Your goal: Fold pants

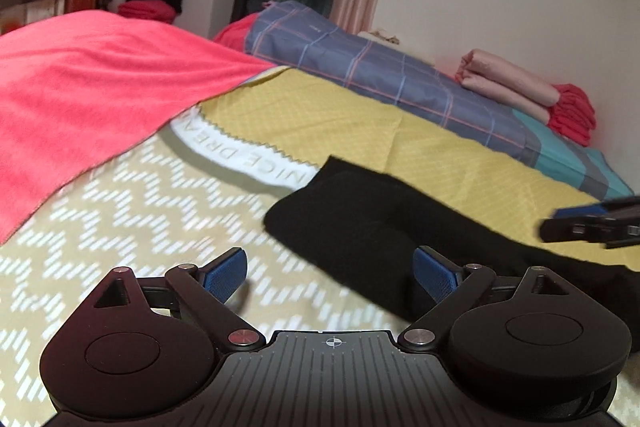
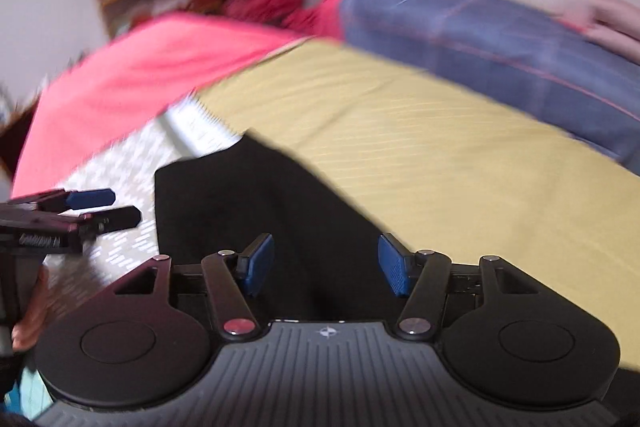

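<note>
"NICE DREA…" reads on the sheet (image 1: pixel 256 163), partly covered by black pants (image 1: pixel 360 223); left gripper (image 1: pixel 330 273) and right gripper (image 2: pixel 326 263) both gape wide, empty; right view blurred.

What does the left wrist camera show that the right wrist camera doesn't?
Only the left wrist view shows the folded pink and red stack by the wall and the NICE DREAM lettering sharply. Only the right wrist view shows the left gripper from the side. Both share the black pants, the yellow sheet, the pink blanket, and open jaws.

black pants (image 1: pixel 360 215), yellow sheet (image 1: pixel 440 155), coral-pink blanket (image 1: pixel 88 83), plaid quilt (image 1: pixel 380 71)
</note>
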A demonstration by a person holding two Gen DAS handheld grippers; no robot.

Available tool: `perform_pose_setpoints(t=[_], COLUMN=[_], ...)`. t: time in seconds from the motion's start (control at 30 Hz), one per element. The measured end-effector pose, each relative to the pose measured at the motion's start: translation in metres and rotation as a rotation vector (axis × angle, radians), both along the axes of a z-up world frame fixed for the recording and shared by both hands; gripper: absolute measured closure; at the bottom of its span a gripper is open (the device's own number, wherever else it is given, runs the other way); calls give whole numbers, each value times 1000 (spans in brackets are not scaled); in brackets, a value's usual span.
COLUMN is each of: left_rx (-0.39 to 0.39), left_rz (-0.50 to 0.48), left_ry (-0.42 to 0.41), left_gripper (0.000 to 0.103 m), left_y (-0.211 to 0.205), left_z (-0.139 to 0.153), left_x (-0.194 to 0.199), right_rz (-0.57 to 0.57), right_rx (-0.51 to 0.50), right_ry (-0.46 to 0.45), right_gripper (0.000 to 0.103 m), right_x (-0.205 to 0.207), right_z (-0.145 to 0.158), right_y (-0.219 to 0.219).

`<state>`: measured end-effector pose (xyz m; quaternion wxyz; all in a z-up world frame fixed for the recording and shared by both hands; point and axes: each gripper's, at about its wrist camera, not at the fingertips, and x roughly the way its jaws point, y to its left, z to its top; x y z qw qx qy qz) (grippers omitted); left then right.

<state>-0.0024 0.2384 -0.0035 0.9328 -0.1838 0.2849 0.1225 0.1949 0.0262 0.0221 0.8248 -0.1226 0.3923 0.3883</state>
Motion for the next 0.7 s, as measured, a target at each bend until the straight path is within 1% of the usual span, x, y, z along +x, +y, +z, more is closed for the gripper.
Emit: perform_pose_setpoints(t=[0.03,0.1,0.13,0.17,0.2,0.23,0.27,0.37,0.4,0.47,0.5,0.53,0.6,0.63,0.67,0.7], left_rx=[-29,-96,-115,-133,-158,-183,-205,-237,-236,-227,-224,-223,-223,-223,-221,-218], left_rz=[1,1,4,4,-2,-10,-17,-25,-28,-37,-42,-45,-46,-47,-48,-47], left_ry=[0,-26,-39,-46,-51,-55,-58,-68,-67,-65,-65,-63,-63,-64,-64,-62], left_gripper=[0,0,0,0,0,0,0,0,0,0,0,0,0,0,0,0], left_y=[4,14,18,21,24,26,29,32,31,29,29,28,28,29,29,28], left_z=[-3,-4,-4,-4,-6,-8,-9,-12,-12,-12,-12,-12,-13,-13,-13,-13], left_x=[1,1,0,-1,-2,-2,-2,-1,0,0,1,1,1,1,0,1], right_rz=[20,34,41,47,45,51,59,74,83,113,131,151,142,131,108,83], right_rx=[-23,-65,-90,-114,-142,-158,-158,-128,-126,-150,-185,-241,-356,-373,-346,-314], right_ry=[12,28,44,55,52,45,25,-149,-186,-256,-285,-287,-287,-288,-294,-280], right_gripper=[40,41,53,83,94,96,96,96,96,96,94,92,90,89,81,75], right_x=[0,5,5,7,9,10,10,6,7,14,16,19,23,22,20,19], right_z=[-8,-22,-29,-36,-41,-45,-40,-11,-4,-2,-9,-23,-51,-58,-57,-51], right_y=[19,48,60,67,71,73,74,81,88,109,120,131,146,146,142,137])
